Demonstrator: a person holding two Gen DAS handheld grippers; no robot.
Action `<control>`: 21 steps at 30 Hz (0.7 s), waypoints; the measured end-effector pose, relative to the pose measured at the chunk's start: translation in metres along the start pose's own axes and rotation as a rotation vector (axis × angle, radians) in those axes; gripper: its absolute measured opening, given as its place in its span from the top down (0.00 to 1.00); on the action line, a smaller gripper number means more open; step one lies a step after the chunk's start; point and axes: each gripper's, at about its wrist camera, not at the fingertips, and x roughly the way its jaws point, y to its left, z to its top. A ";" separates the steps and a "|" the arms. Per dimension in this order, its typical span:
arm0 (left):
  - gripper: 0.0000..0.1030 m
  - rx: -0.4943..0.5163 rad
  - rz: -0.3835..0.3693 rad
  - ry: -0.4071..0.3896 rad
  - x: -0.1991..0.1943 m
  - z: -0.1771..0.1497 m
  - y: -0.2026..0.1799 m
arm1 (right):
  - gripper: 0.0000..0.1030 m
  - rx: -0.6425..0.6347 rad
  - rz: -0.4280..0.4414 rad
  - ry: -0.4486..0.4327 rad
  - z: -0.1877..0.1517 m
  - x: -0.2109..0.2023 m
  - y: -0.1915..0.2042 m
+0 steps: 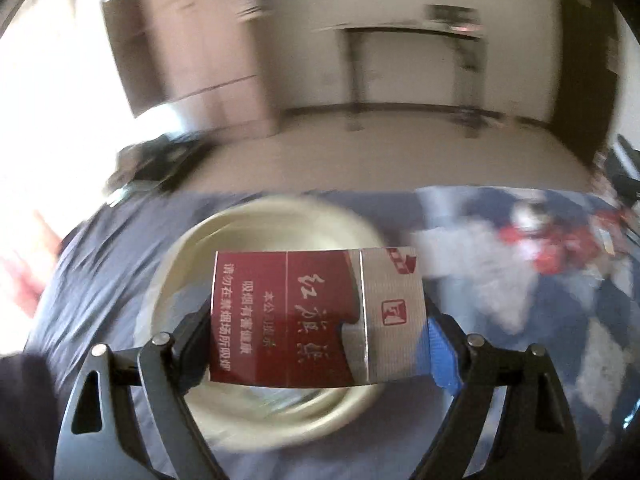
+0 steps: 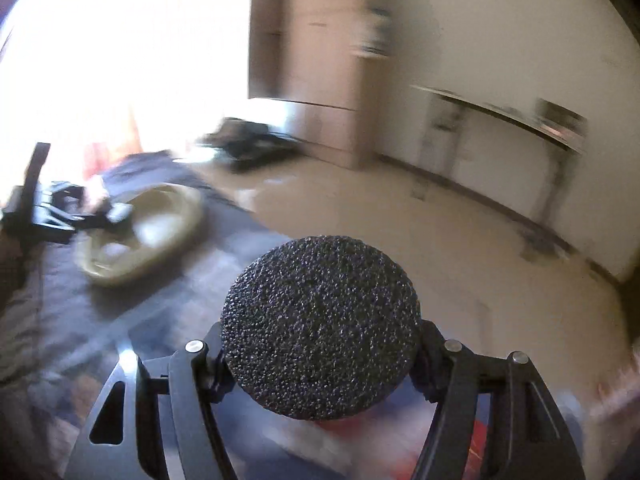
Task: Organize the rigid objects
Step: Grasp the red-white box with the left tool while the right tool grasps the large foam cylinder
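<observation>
Carrying is the step you have in hand: both grippers are loaded and in the air over the dark cloth-covered surface, which could be a bed or a low desk, I cannot tell. Your left gripper (image 1: 318, 320) has its fingers (image 1: 440, 350) closed on the short ends of a red and silver cigarette pack (image 1: 316, 316), held crosswise and level, directly above the cream bowl (image 1: 264, 224). From the right wrist view that same bowl (image 2: 176, 208) sits well off to the left, with the left gripper (image 2: 100, 212) over it. Your right gripper (image 2: 320, 364) holds a round black rough-grained disc (image 2: 320, 324), pinched at its two sides, out over the cloth and well apart from the bowl.

The bowl looks like the collecting place, so the pack is nearly home. Next, I judge, you should lower the left gripper until the pack is inside the rim, then spread the fingers; a release from this height could make it bounce out. Afterwards bring the disc across leftward to the bowl.
</observation>
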 end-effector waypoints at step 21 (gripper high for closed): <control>0.15 -0.058 0.013 0.191 0.121 -0.040 0.072 | 0.36 -0.294 0.372 0.267 0.076 0.288 0.249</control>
